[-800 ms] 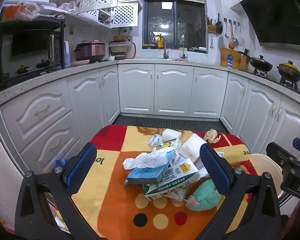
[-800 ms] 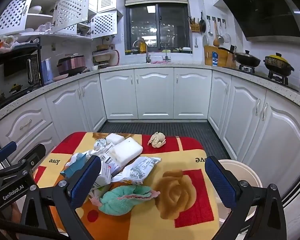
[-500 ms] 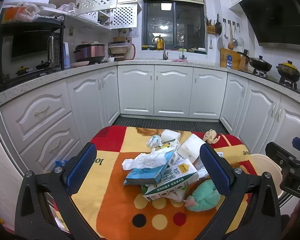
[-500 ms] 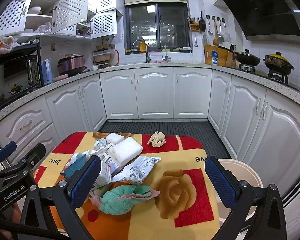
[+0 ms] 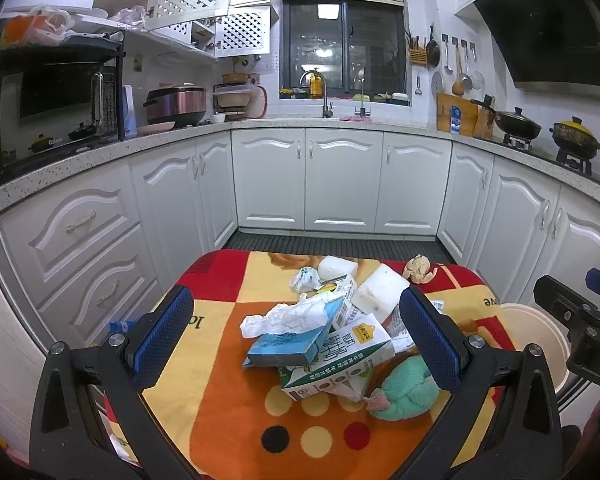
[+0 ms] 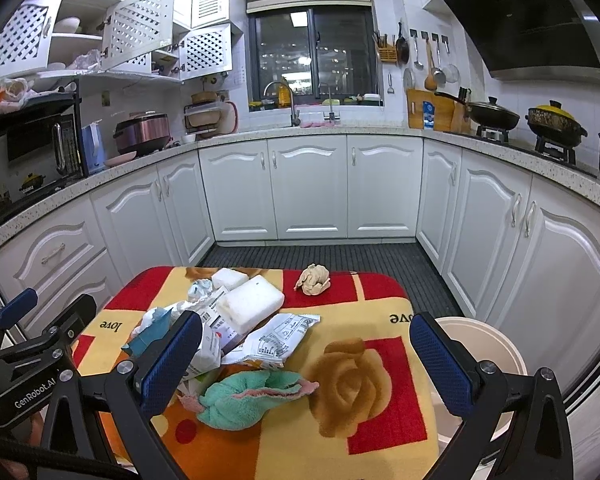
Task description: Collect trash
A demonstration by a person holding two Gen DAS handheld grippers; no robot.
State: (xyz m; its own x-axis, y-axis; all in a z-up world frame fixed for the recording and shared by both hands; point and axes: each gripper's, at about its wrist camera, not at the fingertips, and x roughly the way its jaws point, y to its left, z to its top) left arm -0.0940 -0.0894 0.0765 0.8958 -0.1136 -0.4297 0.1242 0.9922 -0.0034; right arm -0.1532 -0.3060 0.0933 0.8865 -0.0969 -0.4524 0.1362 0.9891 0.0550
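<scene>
Kitchen table and trash heap unchanged, left tongs and right tongs still wide, empty.

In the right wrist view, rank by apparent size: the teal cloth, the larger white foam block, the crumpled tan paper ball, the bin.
1. Bin, though partly hidden by the gripper finger.
2. Teal cloth, which lies nearer the camera.
3. White foam block, fairly close to the cloth; order unsure.
4. Tan paper ball, farthest away.

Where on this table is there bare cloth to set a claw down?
Free: the rose patch between the green towel and the bucket, and the near-left cloth beside the blue box. Crowded: the centre pile around the milk carton.
</scene>
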